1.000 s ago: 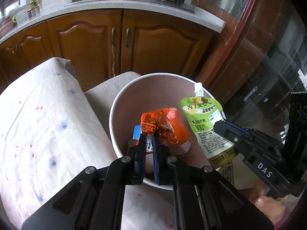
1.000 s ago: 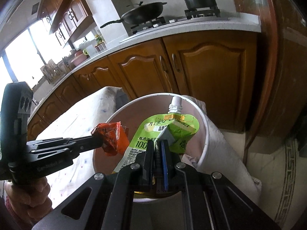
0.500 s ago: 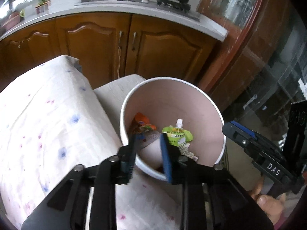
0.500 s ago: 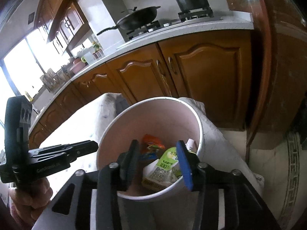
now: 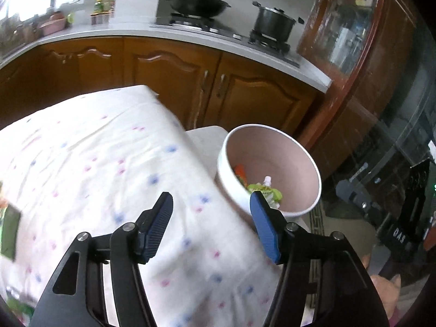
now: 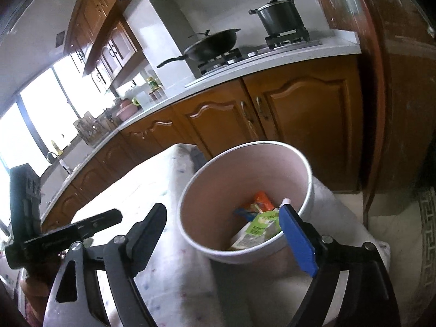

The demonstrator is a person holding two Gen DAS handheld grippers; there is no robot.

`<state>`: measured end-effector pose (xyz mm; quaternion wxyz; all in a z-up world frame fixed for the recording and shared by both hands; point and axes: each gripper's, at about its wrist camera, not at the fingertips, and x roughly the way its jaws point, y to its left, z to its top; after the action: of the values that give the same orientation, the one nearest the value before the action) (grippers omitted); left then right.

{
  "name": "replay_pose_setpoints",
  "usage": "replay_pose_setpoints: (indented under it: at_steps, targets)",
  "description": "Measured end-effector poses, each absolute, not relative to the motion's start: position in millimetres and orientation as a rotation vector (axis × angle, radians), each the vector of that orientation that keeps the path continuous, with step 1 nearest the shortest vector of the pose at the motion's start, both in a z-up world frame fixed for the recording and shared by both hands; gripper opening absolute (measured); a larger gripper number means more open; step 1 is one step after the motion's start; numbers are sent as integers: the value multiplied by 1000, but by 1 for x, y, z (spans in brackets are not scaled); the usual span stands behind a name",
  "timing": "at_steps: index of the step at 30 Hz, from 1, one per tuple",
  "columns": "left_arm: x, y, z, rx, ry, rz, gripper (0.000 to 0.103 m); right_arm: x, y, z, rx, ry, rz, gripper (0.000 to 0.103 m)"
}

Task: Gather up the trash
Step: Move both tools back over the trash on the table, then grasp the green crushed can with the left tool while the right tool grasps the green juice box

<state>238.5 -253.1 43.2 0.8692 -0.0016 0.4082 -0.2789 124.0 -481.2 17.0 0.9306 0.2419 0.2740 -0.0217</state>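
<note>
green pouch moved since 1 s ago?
Yes. The green pouch has dropped from above the bucket's rim to the bottom of the bucket; the right gripper has just been opening its jaws, nothing between them.

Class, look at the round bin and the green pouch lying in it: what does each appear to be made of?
Bin: probably plastic or coated card, smooth matte, white outside, pinkish inside, with a thin even rim. Green pouch: flexible printed plastic film, creased and glossy, with a white spout.

Each black hand-held gripper [image 5: 211, 211] has blue ribbed pads [image 5: 263, 226] and silver screws.
</note>
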Motion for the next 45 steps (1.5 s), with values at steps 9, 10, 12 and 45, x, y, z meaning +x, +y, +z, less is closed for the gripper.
replay_pose_setpoints:
  at_steps: [9, 10, 12, 45]
  targets:
    - [207, -187, 48, -8, 814, -532, 62, 118, -438, 17, 508, 560, 22, 90]
    - [204, -180, 48, -3, 807, -522, 62, 118, -432, 16, 509, 563, 35, 90]
    - [200, -167, 48, -11, 803, -507, 63, 118, -420, 15, 502, 572, 51, 90]
    - [175, 33, 2, -128, 922, -368, 67, 141, -264, 9, 392, 684, 334, 91]
